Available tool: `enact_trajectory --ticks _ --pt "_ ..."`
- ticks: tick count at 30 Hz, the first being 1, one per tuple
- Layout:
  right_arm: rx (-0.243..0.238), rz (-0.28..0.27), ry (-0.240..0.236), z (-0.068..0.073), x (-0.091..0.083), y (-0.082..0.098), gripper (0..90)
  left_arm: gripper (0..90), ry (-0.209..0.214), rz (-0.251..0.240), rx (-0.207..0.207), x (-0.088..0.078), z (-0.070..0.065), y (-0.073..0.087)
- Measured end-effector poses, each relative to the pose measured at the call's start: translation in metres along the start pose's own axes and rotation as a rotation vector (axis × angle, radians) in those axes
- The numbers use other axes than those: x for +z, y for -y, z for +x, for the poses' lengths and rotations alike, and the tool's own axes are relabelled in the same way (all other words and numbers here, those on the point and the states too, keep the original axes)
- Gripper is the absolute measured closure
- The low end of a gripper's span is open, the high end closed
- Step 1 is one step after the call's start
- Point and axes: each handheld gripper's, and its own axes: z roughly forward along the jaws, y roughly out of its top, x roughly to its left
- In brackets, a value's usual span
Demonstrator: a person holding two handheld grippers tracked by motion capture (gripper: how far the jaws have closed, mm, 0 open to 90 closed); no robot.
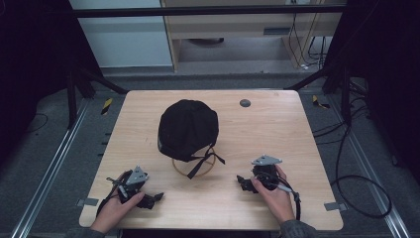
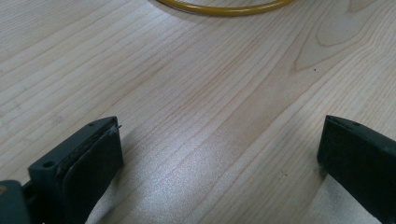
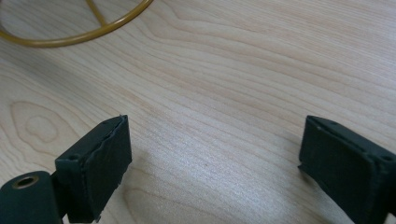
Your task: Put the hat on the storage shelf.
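Black cap point(image 1: 187, 128) sits on a yellow wire stand point(image 1: 193, 167) mid-table point(image 1: 277, 129), strap dangling at its front, while I rest my left gripper point(image 1: 157, 197) and right gripper point(image 1: 240, 181) low on the wood either side, well apart from it, both with jaws spread wide, gripping nothing.

The left hand-held gripper point(image 1: 148, 200) is a black block of plastic with a grey three-cornered plate on top and a dark cable running back under the wrist. The right hand-held gripper point(image 1: 243, 182) is built the same, its grey plate at 12 o'clock of the body and a black cable looping off toward 5 o'clock. Each has two thick black jaws faced with dark pads point(image 3: 105, 170), with small round screw holes in the backing. Grey sleeves point(image 1: 297, 230) cover both forearms.
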Motion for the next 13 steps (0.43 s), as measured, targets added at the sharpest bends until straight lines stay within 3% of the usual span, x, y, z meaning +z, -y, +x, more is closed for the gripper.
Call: enact_trajectory --ticks 5,13 --pt "-0.06 0.013 0.047 0.0047 0.0034 0.0002 7.6 0.0 0.0 0.0 0.0 0.0 0.0 0.0" --pt "-0.055 0.014 0.049 0.0048 0.0032 0.0005 7.4 0.0 0.003 -0.001 0.002 0.0009 0.0003 -0.0008"
